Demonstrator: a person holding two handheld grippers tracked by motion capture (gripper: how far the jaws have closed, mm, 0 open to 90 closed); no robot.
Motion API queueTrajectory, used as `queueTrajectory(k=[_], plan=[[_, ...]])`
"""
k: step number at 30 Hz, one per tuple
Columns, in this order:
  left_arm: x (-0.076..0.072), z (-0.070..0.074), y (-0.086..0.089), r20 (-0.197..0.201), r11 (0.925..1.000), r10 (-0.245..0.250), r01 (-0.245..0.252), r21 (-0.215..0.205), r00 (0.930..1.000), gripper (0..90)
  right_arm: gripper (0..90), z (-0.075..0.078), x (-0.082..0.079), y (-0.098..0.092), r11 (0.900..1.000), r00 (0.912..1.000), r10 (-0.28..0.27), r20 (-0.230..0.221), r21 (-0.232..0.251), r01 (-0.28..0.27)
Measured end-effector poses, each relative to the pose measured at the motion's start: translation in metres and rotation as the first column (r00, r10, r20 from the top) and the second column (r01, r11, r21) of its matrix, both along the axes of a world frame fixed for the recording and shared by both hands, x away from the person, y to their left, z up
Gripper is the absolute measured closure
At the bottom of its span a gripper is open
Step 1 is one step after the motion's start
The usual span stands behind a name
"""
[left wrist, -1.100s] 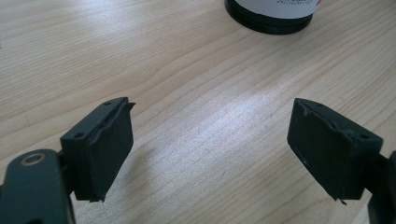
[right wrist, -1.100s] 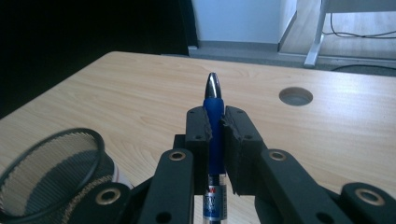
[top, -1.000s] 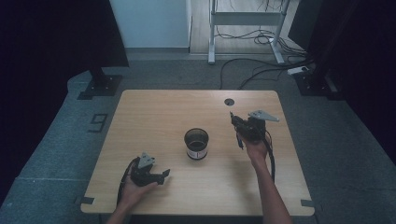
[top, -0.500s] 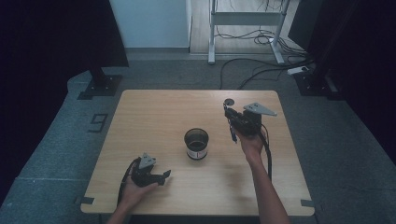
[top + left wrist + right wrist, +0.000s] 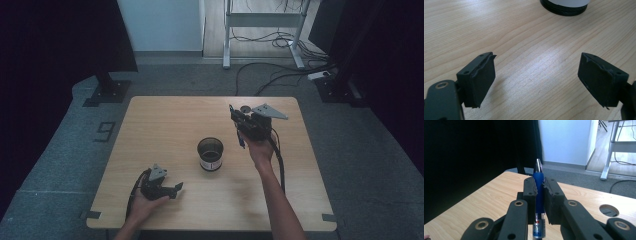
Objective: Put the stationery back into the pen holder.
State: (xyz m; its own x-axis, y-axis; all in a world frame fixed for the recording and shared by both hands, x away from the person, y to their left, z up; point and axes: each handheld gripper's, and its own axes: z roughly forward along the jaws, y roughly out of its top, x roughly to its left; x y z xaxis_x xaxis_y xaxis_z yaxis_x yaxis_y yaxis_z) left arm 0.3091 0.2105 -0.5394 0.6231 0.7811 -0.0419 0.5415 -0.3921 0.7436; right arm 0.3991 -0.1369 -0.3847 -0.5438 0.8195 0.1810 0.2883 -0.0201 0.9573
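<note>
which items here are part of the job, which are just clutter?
In play:
- blue pen, clamped in right gripper
- black cup, mid-table
- left gripper, jaws open, resting on table

Lying about:
- cables on floor
- metal stand

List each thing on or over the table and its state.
Pen: clamped between the right gripper's pads, tip pointing away from the camera, off the table.
Right gripper: shut on the pen, held above the table.
Left gripper: open, nothing between its pads, low over the table.
Cup: upright mid-table, apart from both grippers.
</note>
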Motion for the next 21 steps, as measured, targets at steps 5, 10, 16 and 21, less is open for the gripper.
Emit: queueTrajectory(k=[5,10,16,21], plan=[[0.0,0.0,0.0,-0.004,1.0,0.0,0.0,0.005,1.0,14.5,78.8,0.005,-0.002,0.008,1.0,0.9998,0.011,0.014,-0.01,-0.011],[0.0,0.0,-0.001,-0.004,1.0,-0.002,0.003,0.007,1.0,14.5,78.8,0.008,-0.003,0.02,1.0,0.9994,0.023,0.024,-0.003,-0.023],[0.0,-0.001,-0.001,-0.008,1.0,-0.004,0.004,0.007,1.0,14.5,78.7,0.009,-0.002,0.036,0.999,0.9984,0.045,0.034,-0.012,-0.045],[0.0,-0.001,-0.002,-0.013,1.0,-0.007,0.007,0.005,0.9999,14.5,78.6,0.003,0.003,0.055,0.998,0.9976,0.06,0.034,-0.021,-0.06]])
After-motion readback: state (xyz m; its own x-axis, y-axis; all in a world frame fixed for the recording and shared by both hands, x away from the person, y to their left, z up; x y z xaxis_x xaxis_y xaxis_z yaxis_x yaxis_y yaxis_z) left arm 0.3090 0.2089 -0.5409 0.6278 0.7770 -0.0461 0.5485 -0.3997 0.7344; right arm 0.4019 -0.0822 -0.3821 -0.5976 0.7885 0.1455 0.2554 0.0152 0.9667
